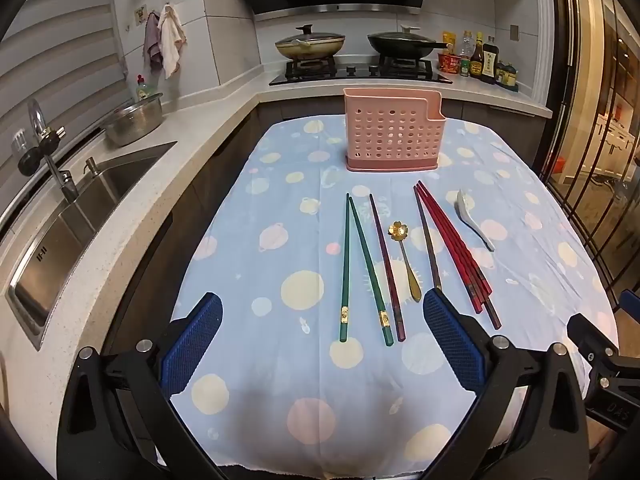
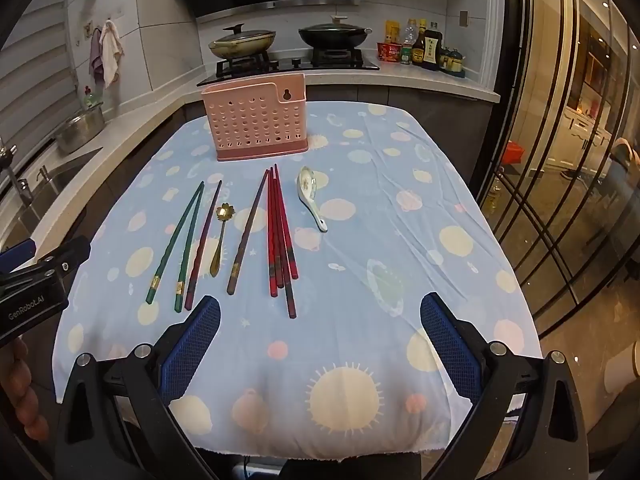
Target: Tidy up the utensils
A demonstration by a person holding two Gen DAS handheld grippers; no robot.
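One label, "GenRobot.AI", on left gripper (image 2: 24, 276)

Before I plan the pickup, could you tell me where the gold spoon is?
The gold spoon lies on the tablecloth mid-table in both views, between the purple chopstick and the brown chopstick.

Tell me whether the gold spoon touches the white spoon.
Apart. The right wrist view shows the gold spoon and the white spoon with chopsticks lying between them on the cloth.
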